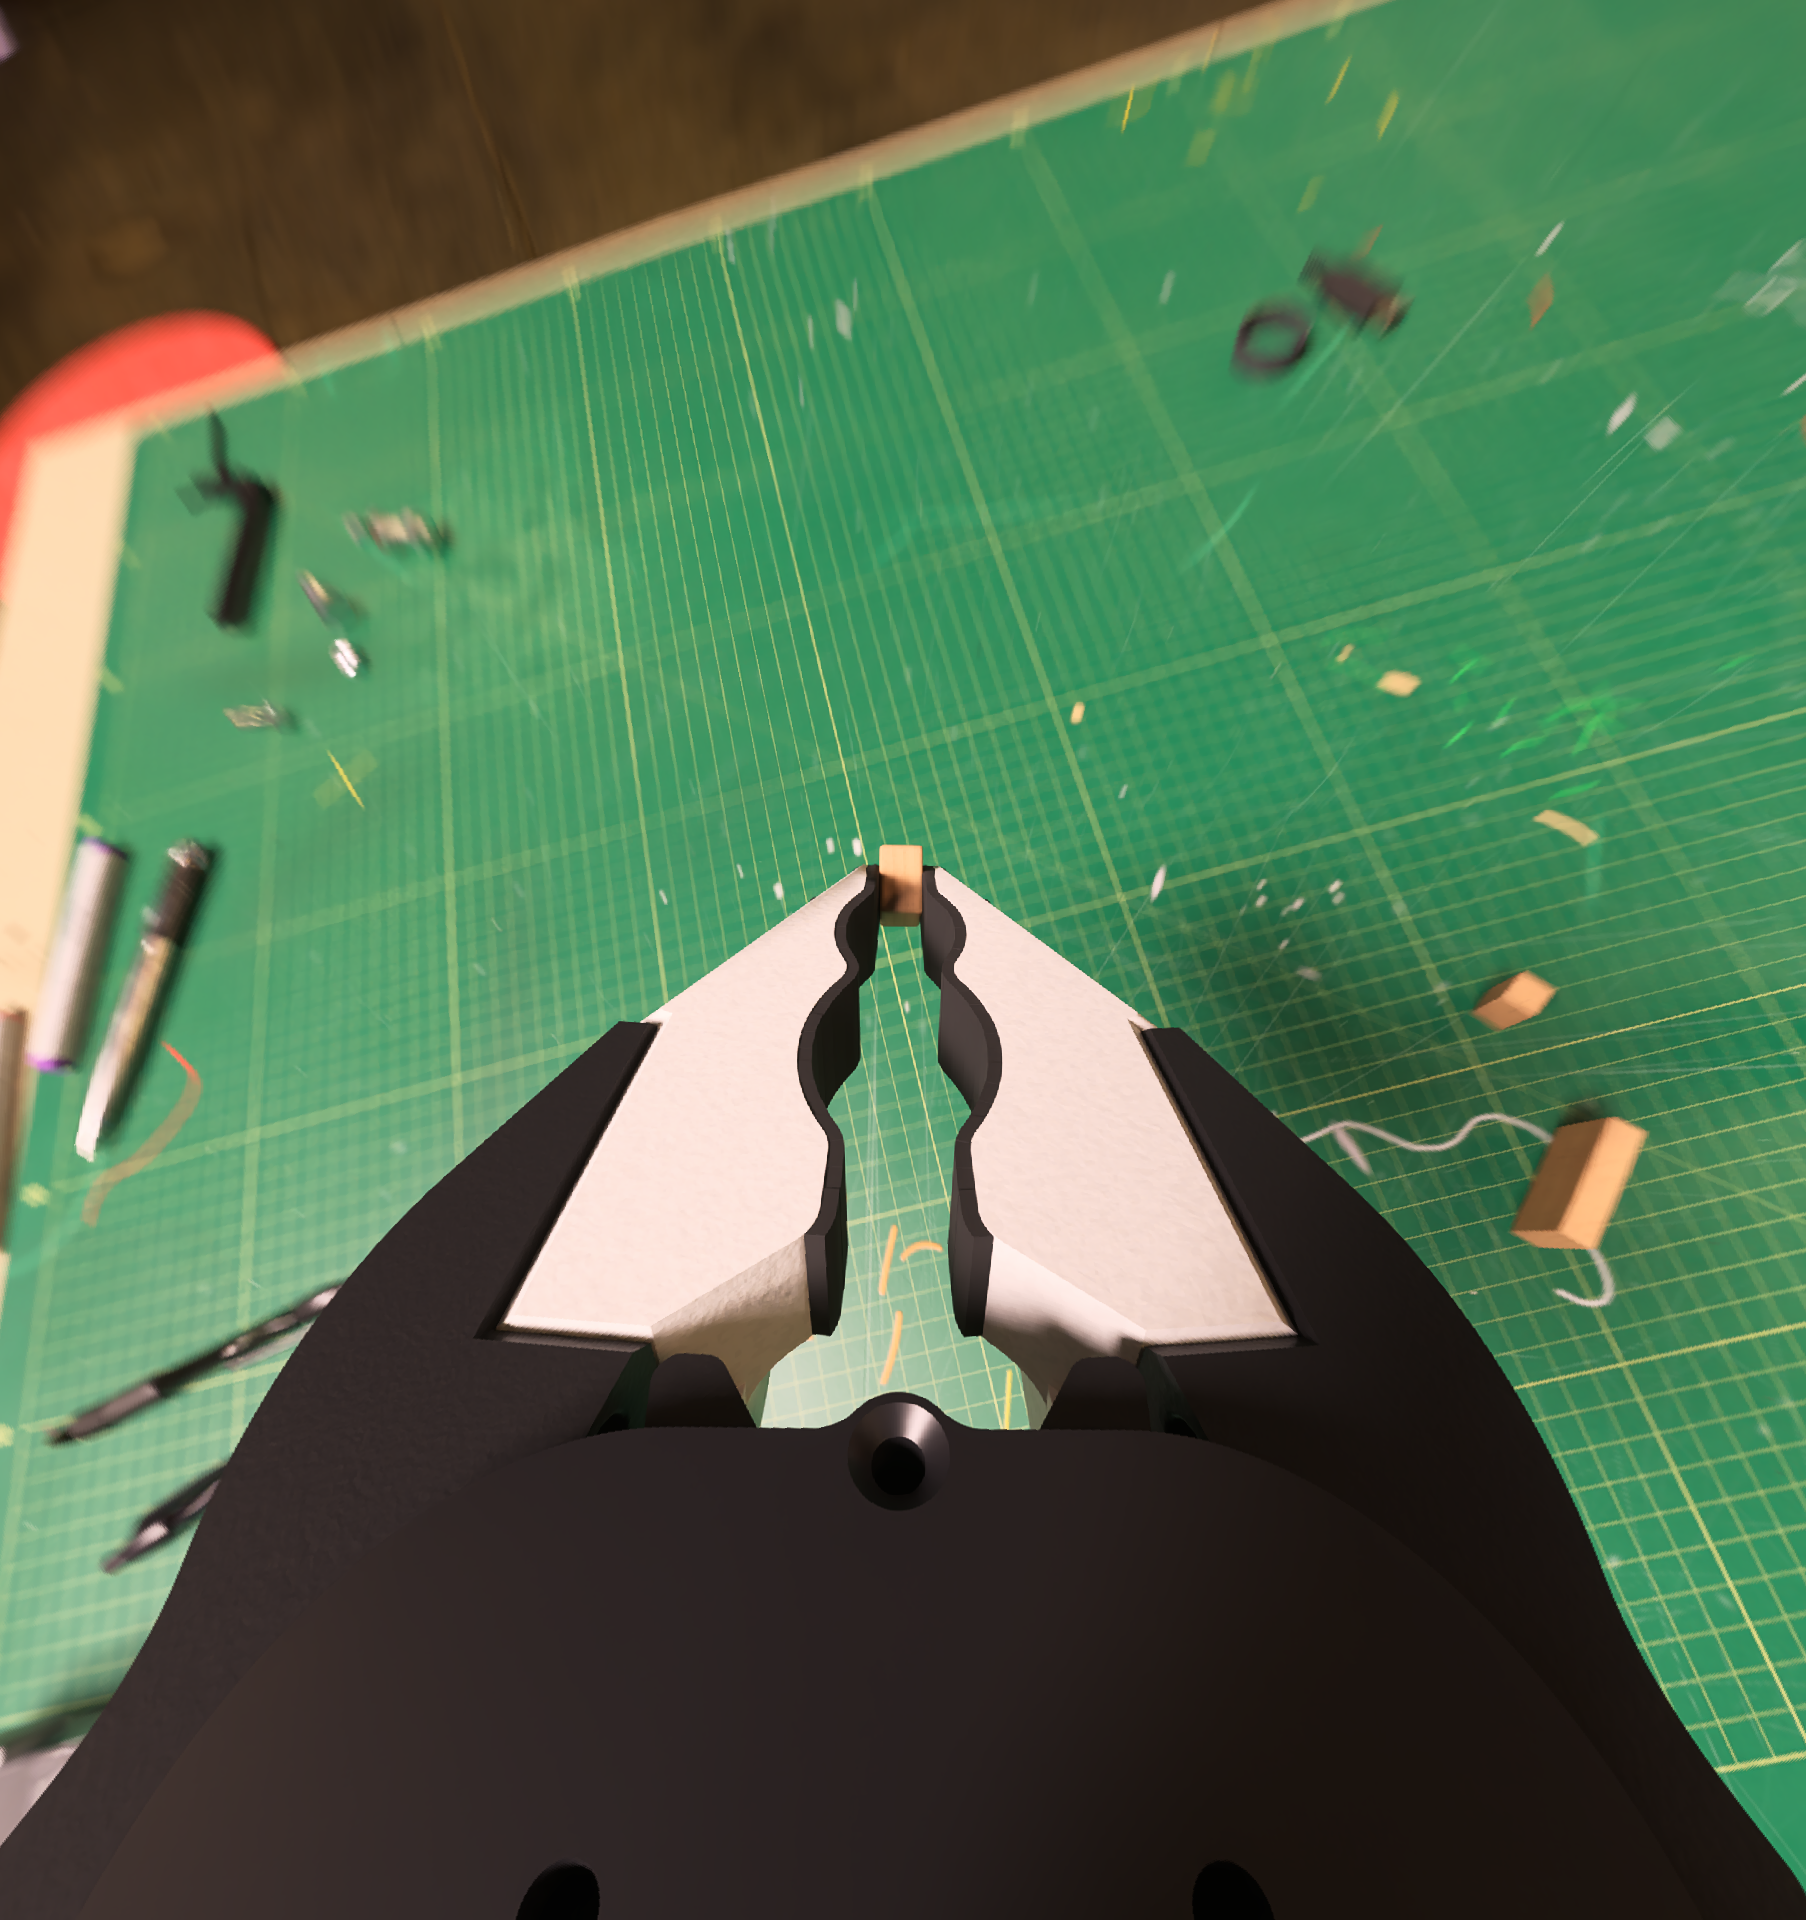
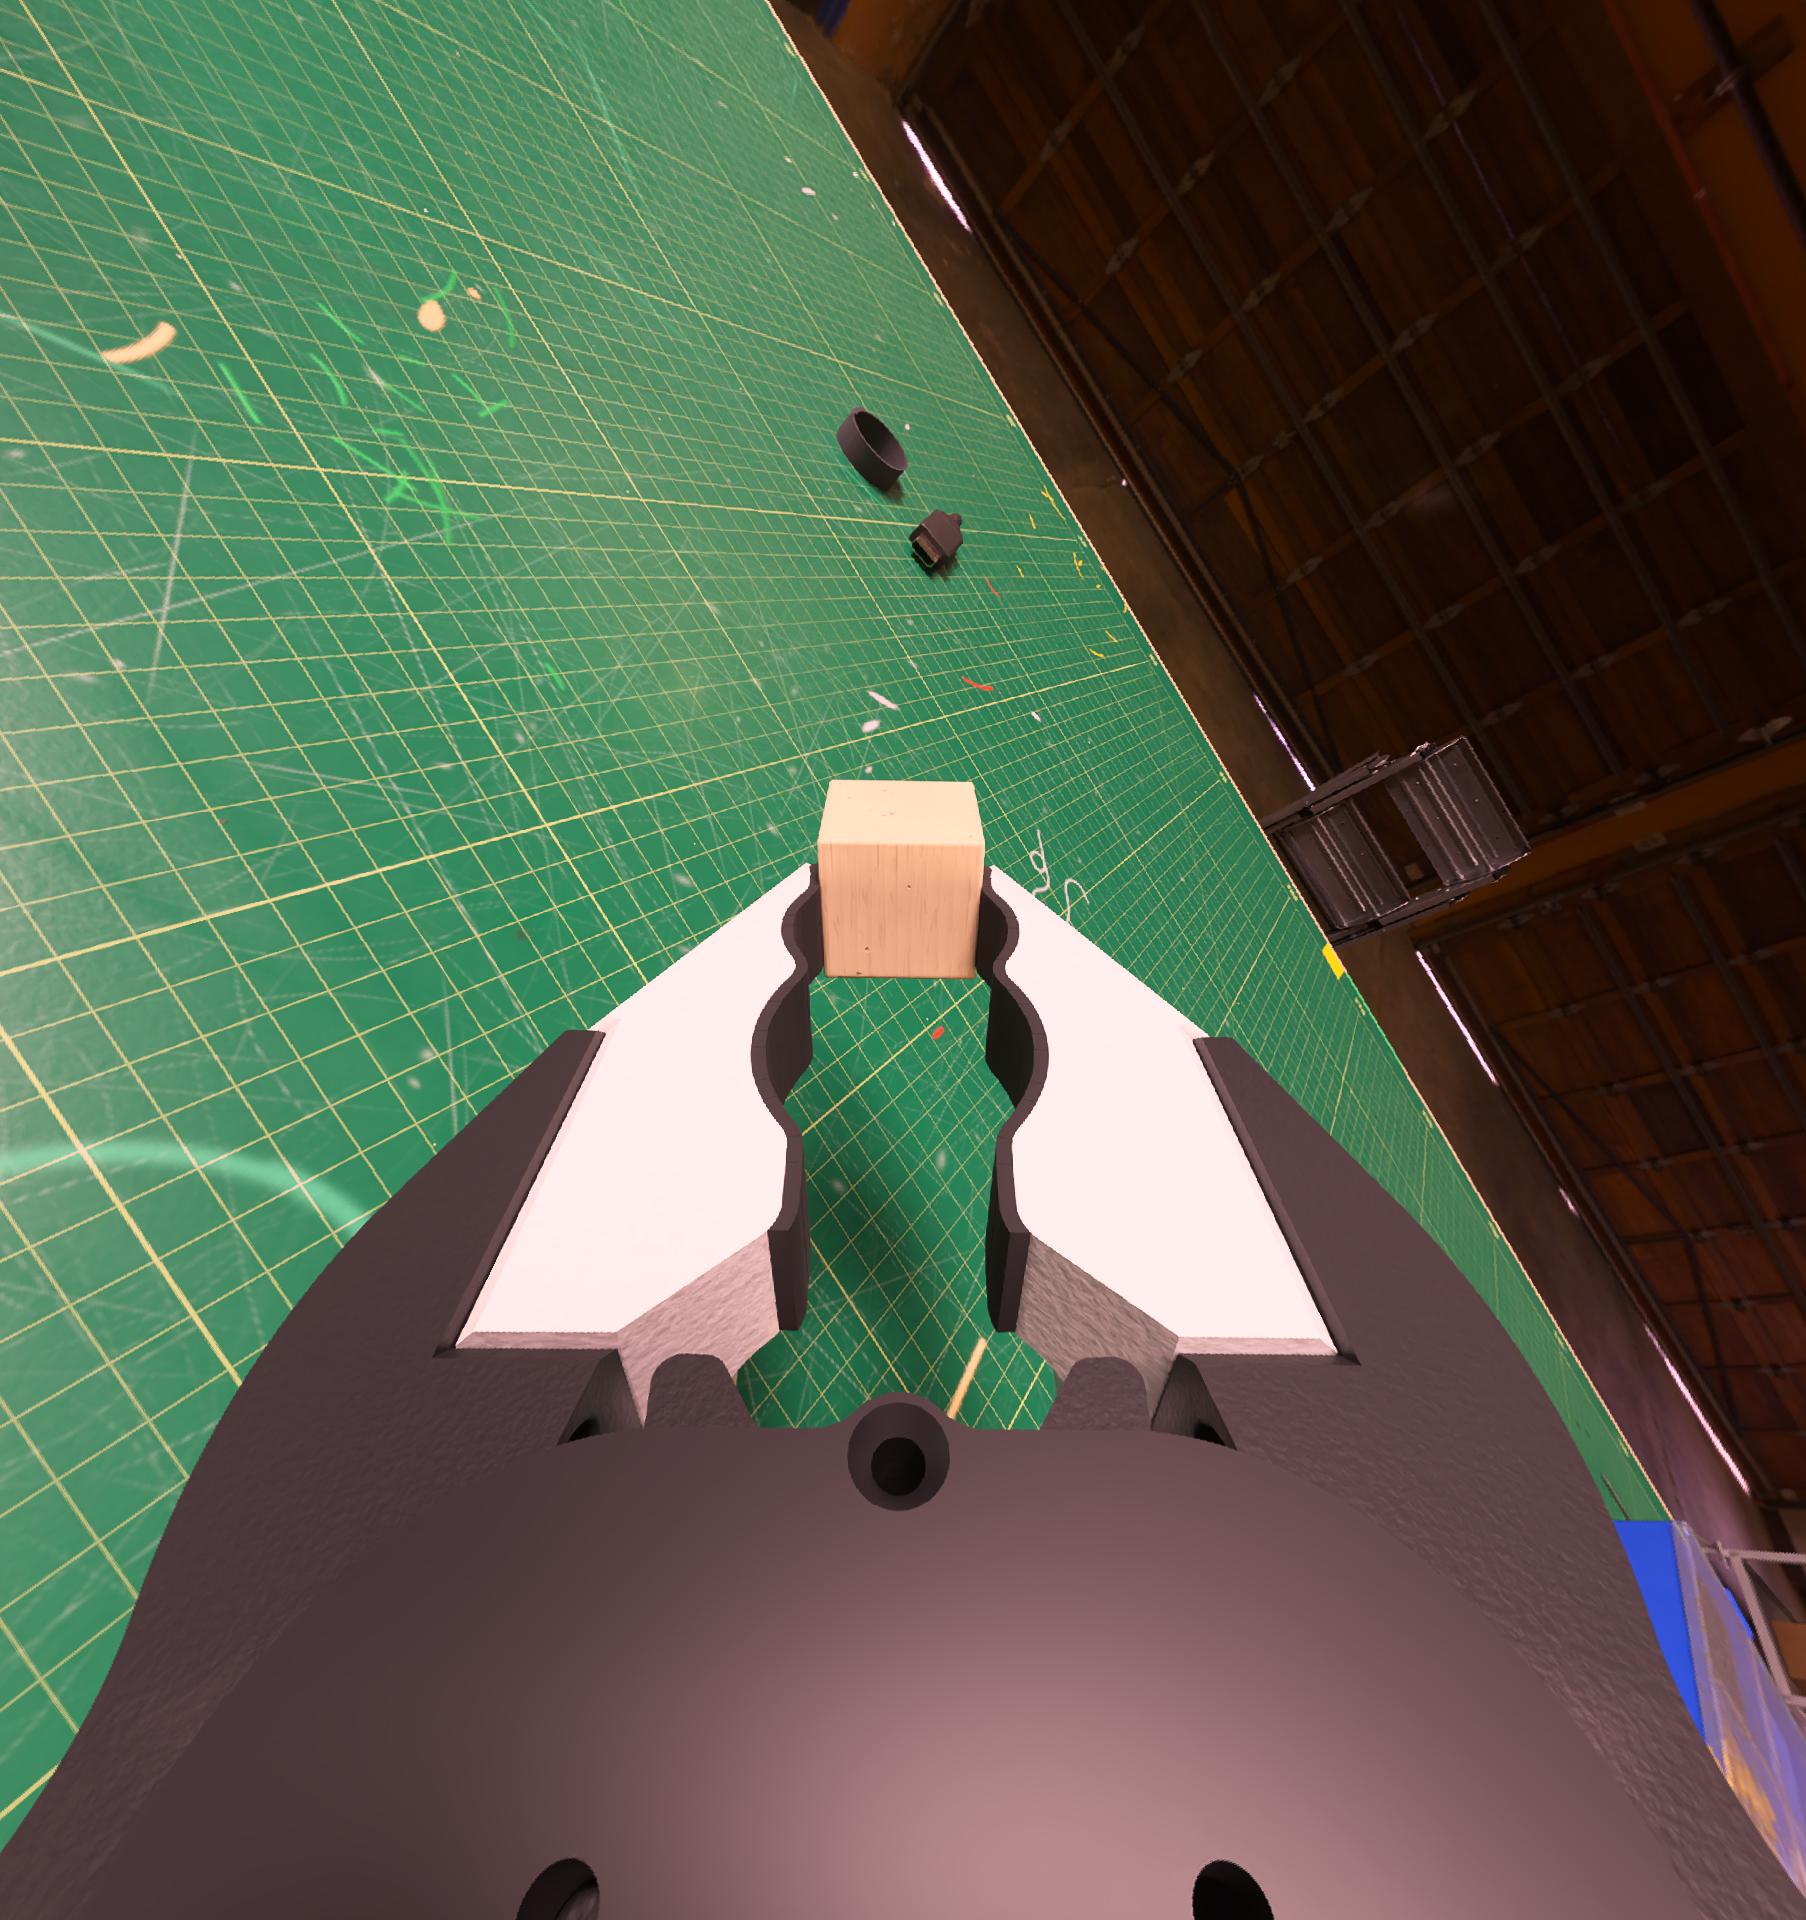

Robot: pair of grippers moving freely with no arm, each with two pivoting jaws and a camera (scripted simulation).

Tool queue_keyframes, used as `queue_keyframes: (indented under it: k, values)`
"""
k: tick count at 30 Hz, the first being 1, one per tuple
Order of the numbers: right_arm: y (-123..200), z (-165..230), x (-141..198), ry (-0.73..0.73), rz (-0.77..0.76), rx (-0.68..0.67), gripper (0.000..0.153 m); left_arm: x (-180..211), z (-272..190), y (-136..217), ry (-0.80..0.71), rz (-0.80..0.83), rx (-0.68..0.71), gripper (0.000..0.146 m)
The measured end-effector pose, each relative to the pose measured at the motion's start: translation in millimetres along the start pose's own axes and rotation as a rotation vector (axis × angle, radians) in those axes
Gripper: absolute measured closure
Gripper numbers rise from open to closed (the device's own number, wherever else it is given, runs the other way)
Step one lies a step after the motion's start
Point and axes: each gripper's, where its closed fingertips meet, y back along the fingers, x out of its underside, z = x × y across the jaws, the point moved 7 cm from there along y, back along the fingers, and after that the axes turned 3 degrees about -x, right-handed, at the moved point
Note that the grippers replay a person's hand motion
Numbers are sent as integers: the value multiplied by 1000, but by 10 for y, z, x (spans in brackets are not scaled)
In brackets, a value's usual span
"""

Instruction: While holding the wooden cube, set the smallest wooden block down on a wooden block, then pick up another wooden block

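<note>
In the left wrist view, the left hand-held gripper point(image 1: 900, 883) pinches the smallest wooden block point(image 1: 900, 881) at frame centre, long axis along the fingers. Right of it on the desk point(image 1: 1086, 520) lie a small wooden block point(image 1: 1513, 1000) and a larger wooden block point(image 1: 1579, 1182), tilted upper right. The right hand-held gripper point(image 2: 900, 883) clamps the wooden cube point(image 2: 900, 883) squarely.

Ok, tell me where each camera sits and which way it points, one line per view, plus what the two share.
Left wrist view: sits on the left gripper, looking down along its fingers, shut on the smallest wooden block, at the green cutting mat.
Right wrist view: sits on the right gripper, looking along its fingers, shut on the wooden cube, across the mat's edge.
Shared: the mat, the black ring and the small black part.
</note>
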Motion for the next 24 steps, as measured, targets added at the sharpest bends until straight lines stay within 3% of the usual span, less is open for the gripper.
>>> queue_keyframes:
  k: [5, 10, 14, 18, 21, 24]
  values:
    - [-2, 1, -1, -6, -3, 0, 124, -587, 38, 1193, -112, -376, -86, 139]
    - [10, -4, -10, -9, -7, 5, 124, -931, -37, 2295, -172, -695, -206, 139]
    - [16, -21, -9, -27, -12, 3, 124, -1123, -75, 2872, -231, -819, -265, 139]
    - [25, -33, -15, -27, -14, 6, 124, -1239, -207, 2838, -273, -764, -136, 139]
    - [36, -40, -21, -22, -16, 14, 124, -1158, -397, 2532, -297, -689, -66, 139]
    - [44, -48, -6, -23, -15, 19, 124, -933, -637, 2090, -263, -590, 100, 139]
